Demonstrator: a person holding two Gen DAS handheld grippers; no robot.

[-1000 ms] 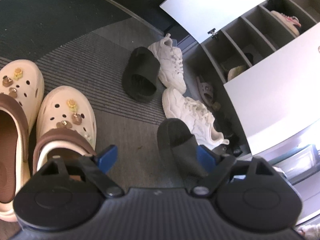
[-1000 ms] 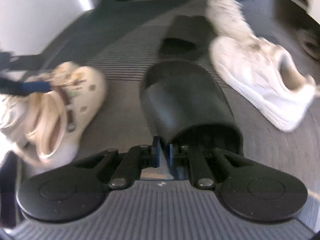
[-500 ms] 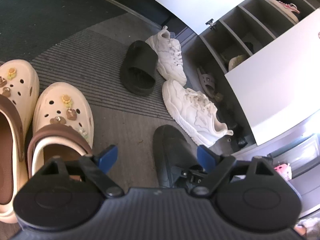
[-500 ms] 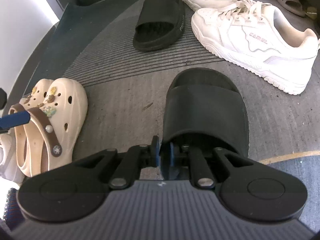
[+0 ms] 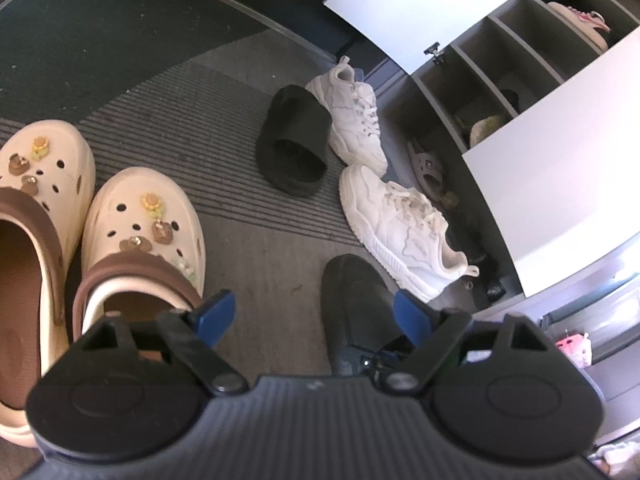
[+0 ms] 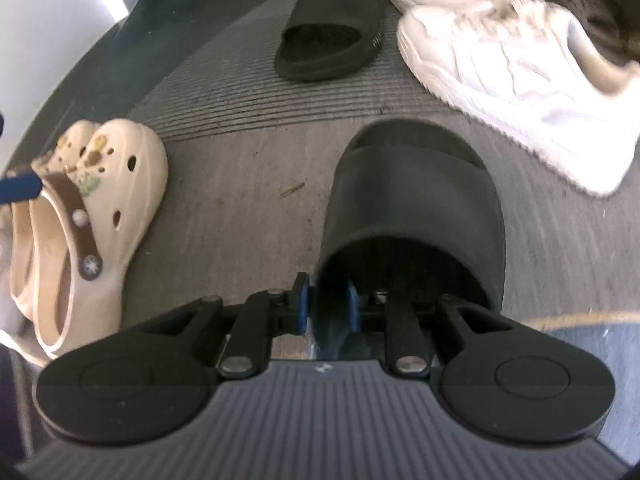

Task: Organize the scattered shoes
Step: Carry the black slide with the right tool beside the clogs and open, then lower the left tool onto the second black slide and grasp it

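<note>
My right gripper [image 6: 327,306] is shut on the left side edge of a black slide [image 6: 412,204], toe pointing away; the same black slide [image 5: 356,304] shows low in the left wrist view. Its mate, the second black slide [image 6: 332,32] [image 5: 296,140], lies further off on the ribbed mat. Two white sneakers [image 5: 404,224] [image 5: 356,116] lie beside the open shoe cabinet [image 5: 496,80]; the nearer white sneaker [image 6: 520,64] is right of the held slide. My left gripper [image 5: 310,312] is open and empty above the floor, just right of a pair of cream clogs [image 5: 140,240] [image 6: 80,208].
The cabinet has slanted dividers holding a pink shoe [image 5: 580,24], a tan item [image 5: 486,130] and a beige sandal [image 5: 428,172] at its foot. Its white door panels [image 5: 560,168] stand open. A dark mat [image 5: 80,32] covers the far floor.
The right gripper has carried the black slide away from the sneakers and back toward me, then set it level near the floor. The left gripper drifted slightly; it stays open.
</note>
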